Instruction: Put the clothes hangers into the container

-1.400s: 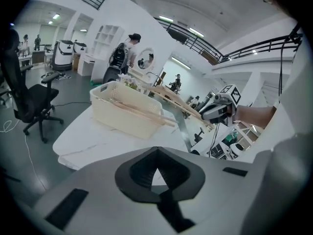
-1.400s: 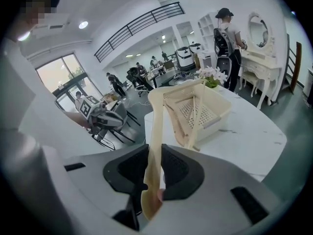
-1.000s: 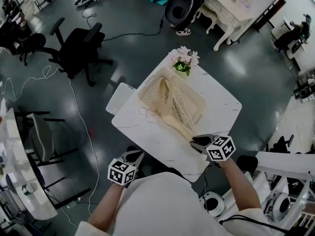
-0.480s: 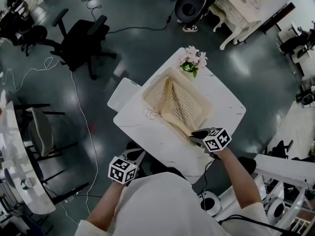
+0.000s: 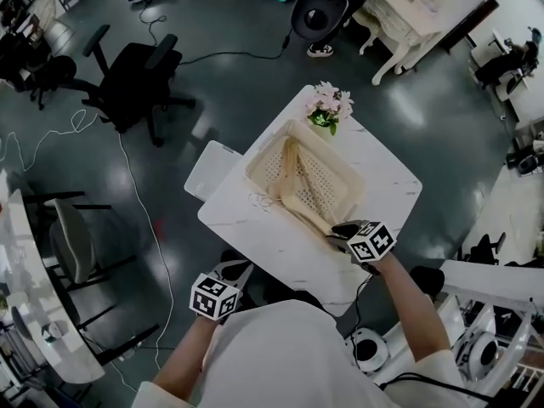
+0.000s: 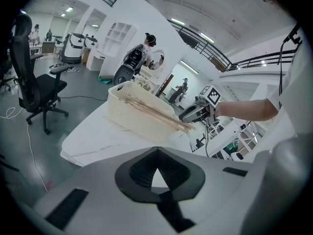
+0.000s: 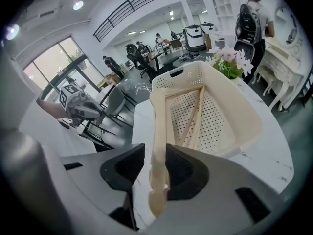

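A cream perforated basket stands on the white marble table. Pale wooden hangers lie slanting in it, their near ends over the front rim. My right gripper is at that rim. Its jaws are opening: one hanger arm still runs between them, lying against one jaw with a gap at the other. Another hanger rests on the basket floor. My left gripper hangs off the table's near edge, shut and empty.
A pot of pink flowers stands at the table's far corner behind the basket. A thin wire hook lies on the table left of the basket. Office chairs and cables are on the dark floor to the left.
The hanger that stood raised over the basket has come down to lie lower inside it. My right gripper's jaws have parted around its end. The left gripper has stayed put.
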`<state>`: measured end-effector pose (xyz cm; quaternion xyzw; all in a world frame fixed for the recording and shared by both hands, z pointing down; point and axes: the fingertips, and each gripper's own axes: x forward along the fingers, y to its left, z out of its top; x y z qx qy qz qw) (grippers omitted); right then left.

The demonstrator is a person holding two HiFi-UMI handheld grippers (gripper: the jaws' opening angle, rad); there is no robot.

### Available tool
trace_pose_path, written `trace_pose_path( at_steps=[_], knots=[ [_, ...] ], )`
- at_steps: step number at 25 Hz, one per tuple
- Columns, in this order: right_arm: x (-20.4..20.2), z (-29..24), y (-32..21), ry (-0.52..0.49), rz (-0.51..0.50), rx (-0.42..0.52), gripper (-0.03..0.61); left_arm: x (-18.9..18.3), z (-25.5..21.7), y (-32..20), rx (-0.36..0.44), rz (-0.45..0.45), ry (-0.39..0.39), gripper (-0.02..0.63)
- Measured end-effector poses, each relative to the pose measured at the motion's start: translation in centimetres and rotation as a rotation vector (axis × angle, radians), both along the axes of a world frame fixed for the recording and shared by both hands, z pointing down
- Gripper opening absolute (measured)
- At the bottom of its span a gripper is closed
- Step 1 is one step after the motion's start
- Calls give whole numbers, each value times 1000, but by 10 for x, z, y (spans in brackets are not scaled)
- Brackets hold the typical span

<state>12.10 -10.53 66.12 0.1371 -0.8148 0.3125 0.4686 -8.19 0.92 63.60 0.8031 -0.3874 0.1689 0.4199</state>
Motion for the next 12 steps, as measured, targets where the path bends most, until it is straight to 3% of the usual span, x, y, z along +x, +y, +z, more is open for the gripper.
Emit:
trace_pose_path(
  at_steps=[5, 12],
  knots=[
    [4, -25, -10, -8, 108, 122, 141, -13, -1, 7, 17, 47, 3, 8],
    [4, -81, 14, -171, 481, 259, 84, -25, -9, 20, 39, 154, 31, 8]
  ],
)
